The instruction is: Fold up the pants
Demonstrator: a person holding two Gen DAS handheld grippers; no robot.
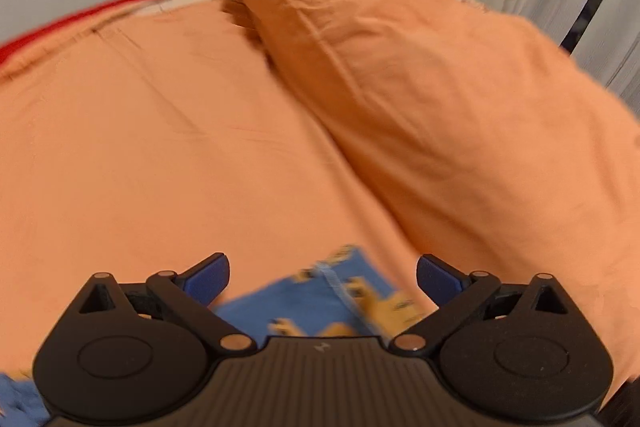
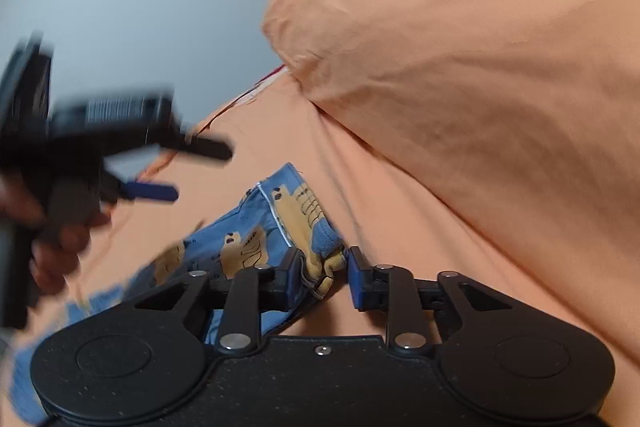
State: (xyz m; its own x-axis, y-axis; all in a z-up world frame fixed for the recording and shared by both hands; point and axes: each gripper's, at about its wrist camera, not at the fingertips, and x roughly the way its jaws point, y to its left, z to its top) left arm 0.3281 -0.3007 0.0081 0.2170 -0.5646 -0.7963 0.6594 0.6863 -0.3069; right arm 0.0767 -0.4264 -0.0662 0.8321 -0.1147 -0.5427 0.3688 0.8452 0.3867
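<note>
Right wrist view has the right tongs point(image 2: 323, 273) pinching the pants point(image 2: 256, 239) hem to lift it off the bed point(image 2: 360, 187), while the left tongs point(image 1: 322, 279) hover wide open, holding nothing.

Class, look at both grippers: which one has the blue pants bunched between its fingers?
The right gripper: pants fabric bunches between its narrowed fingers. The left gripper hangs wide open, gripping nothing.

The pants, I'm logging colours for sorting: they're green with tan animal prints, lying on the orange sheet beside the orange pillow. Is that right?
Not quite: the pants are blue, not green, as the right wrist view shows. The rest holds: tan animal prints, lying on the orange sheet beside the orange pillow.
</note>
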